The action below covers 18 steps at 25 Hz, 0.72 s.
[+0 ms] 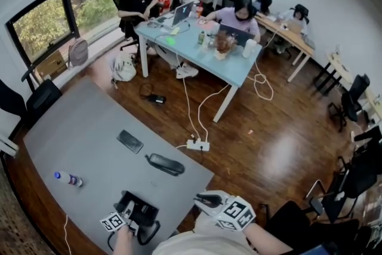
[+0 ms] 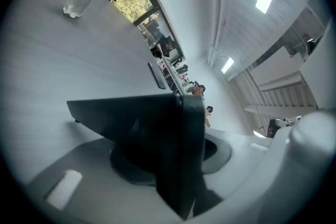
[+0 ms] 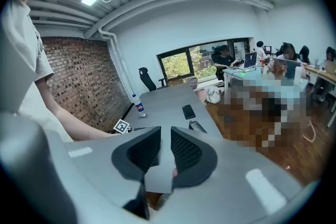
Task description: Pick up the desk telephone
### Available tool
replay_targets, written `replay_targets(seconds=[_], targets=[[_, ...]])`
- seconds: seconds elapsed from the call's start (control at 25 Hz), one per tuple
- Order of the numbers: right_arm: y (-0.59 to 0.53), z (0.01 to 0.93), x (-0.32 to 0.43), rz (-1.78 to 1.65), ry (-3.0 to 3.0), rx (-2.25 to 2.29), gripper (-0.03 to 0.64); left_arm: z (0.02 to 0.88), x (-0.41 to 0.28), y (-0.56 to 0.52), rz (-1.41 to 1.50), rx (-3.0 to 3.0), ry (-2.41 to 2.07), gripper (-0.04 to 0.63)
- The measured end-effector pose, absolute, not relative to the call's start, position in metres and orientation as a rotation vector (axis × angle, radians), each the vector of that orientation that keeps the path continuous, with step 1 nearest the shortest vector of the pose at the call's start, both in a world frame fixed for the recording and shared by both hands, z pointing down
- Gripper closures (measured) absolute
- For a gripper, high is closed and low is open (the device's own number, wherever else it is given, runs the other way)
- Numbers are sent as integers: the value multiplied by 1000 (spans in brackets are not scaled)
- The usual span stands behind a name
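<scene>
The black desk telephone base (image 1: 142,208) stands at the near edge of the grey table (image 1: 77,134), its coiled cord (image 1: 149,234) looping off the edge. My left gripper (image 1: 130,210) is shut on the base. In the left gripper view a black edge of the base (image 2: 157,134) fills the space between the jaws of the left gripper (image 2: 178,157). The black handset (image 1: 166,164) lies apart on the table, further back to the right. My right gripper (image 1: 209,200) hovers past the table's right edge, shut and holding nothing; in its own view the right gripper (image 3: 164,152) has its jaws almost touching.
A dark smartphone (image 1: 129,141) lies mid-table and a blue-labelled bottle (image 1: 68,178) lies at the left. A power strip (image 1: 198,144) with cables sits on the wooden floor. Beyond it stands a blue desk (image 1: 239,71) with people seated, and office chairs (image 1: 349,98) at the right.
</scene>
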State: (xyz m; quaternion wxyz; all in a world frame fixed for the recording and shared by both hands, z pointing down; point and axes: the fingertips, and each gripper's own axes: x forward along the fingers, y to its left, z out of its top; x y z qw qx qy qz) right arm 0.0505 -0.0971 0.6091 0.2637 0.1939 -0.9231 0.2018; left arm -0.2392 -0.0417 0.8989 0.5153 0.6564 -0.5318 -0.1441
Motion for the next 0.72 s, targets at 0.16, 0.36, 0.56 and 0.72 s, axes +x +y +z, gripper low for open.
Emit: replay_targets(seconds=[0.16, 0.36, 0.56, 0.72], targets=[[-98, 604, 51, 552, -2504, 539, 565, 864, -230, -36, -375, 1623, -1276, 427], [-95, 602, 39, 556, -2533, 513, 565, 810, -217, -24, -439, 1685, -1242, 426], [-88, 602, 20, 557, -2570, 466, 565, 756, -216, -16, -539, 1721, -1203, 428], [-79, 605, 8, 537, -2587, 416, 565, 722, -219, -8, -544, 1742, -1212, 428]])
